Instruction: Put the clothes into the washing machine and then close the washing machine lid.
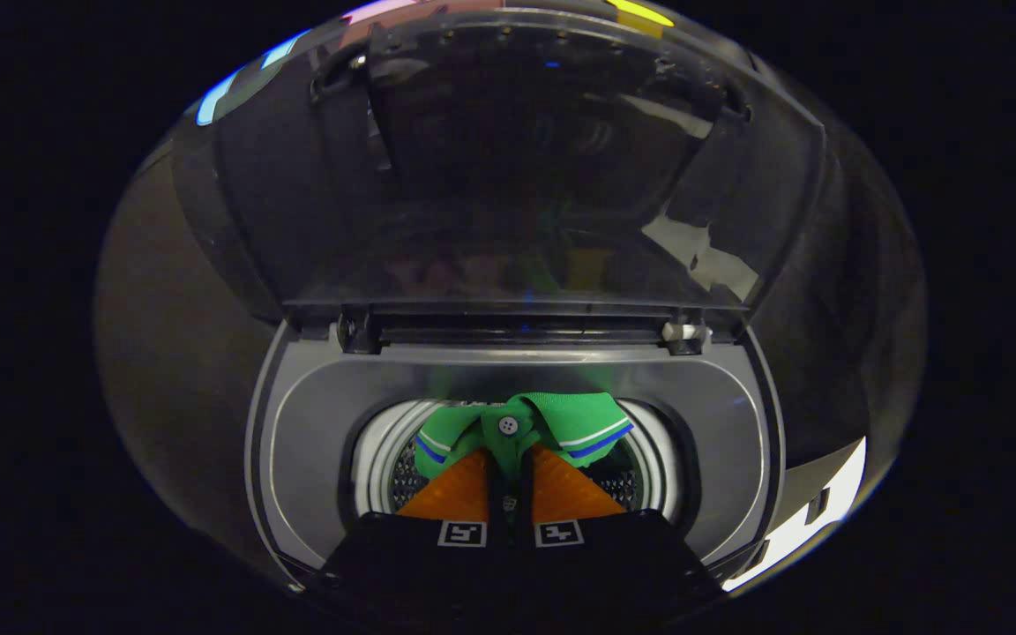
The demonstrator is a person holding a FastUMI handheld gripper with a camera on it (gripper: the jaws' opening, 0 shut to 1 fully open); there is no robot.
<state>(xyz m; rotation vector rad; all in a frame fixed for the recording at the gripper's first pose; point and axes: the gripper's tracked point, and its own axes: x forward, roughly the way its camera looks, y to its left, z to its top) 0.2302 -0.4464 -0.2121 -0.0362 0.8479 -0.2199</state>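
The claw (508, 469) is clamped on a green shirt (521, 432), both fingers (459, 489) pressing a fold of its buttoned collar between their tips. The shirt, trimmed with white and blue stripes, hangs over the round drum opening (380, 476) of the washing machine (296, 441), spreading from the fingertips toward 10 and 2 o'clock. Beyond it at 12 o'clock, the machine's dark see-through lid (508, 168) stands raised on its hinges (684, 333).

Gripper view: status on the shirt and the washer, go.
Gripper shut on green shirt, held over the drum. Washing machine lid up, open. Nothing blocking the drum mouth.
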